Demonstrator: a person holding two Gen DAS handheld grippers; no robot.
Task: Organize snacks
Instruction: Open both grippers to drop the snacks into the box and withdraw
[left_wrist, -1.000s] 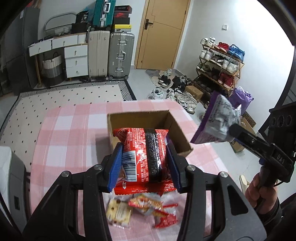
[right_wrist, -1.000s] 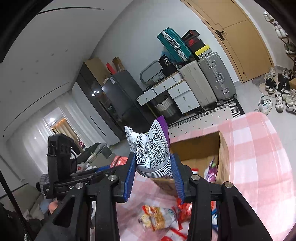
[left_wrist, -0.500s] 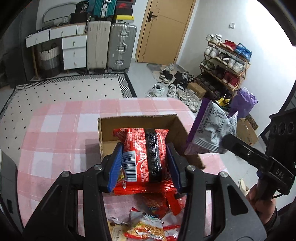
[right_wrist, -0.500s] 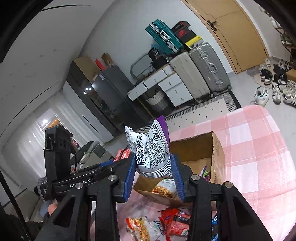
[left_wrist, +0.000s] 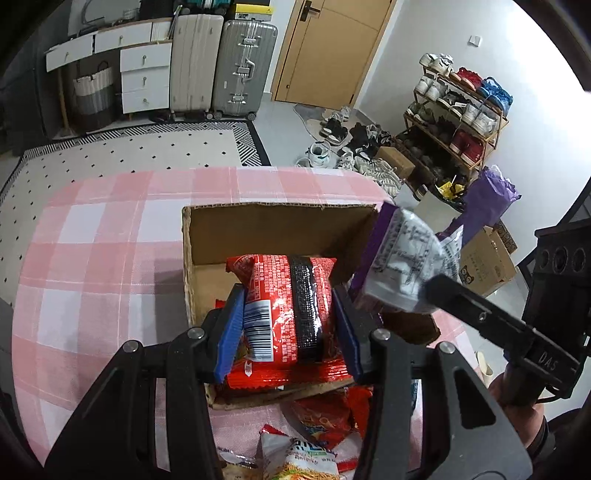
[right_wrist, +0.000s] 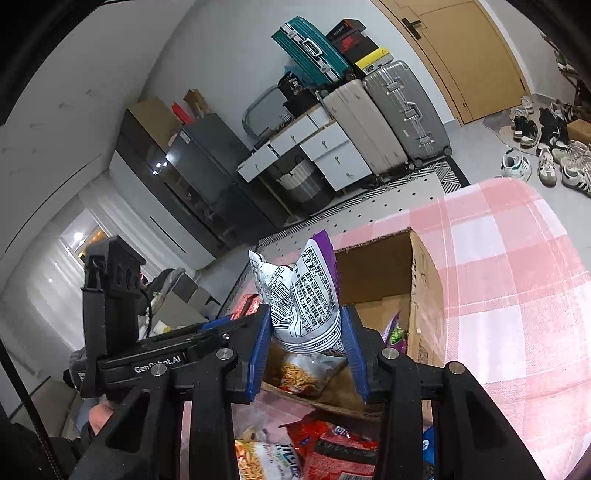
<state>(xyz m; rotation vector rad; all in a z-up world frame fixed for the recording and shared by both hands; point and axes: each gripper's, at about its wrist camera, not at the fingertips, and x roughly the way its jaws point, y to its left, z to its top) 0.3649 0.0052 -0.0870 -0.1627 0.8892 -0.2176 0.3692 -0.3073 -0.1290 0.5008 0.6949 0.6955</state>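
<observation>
Carrying: two snack packs at once, one per gripper, both brought down over an open cardboard box (left_wrist: 280, 225) on a pink checked tablecloth (left_wrist: 92, 240).
Left gripper (left_wrist: 288, 317): clenched on a red snack pack (left_wrist: 291, 291), blue pads pressing both sides, pack upright above the box's near half.
Right gripper (right_wrist: 306, 332): clamped on a purple-and-white snack pack (right_wrist: 299, 295), printed back facing the camera, hanging over the box's near right corner.
Just changed: a second ago both packs sat higher and further back, with the box small beyond them; now the box fills the middle of both views and each pack hangs over its mouth. Grip unchanged on both sides, no slack between pads and wrappers.
Box contents: a noodle-print bag (right_wrist: 299, 369) and a purple-green pack (right_wrist: 395, 332) already lying inside, seen from the right wrist.
Still outside: loose snacks (left_wrist: 317, 421) heaped on the cloth just in front of the box, red and white wrappers among them.
Meaning for the task: judged to be the drop stage, with release of both packs the likely next call; pile on the cloth suggests more trips to come.
Risk: the purple-and-white pack rides near the box's right wall and could catch the rim or fall outside if let go early.
</observation>
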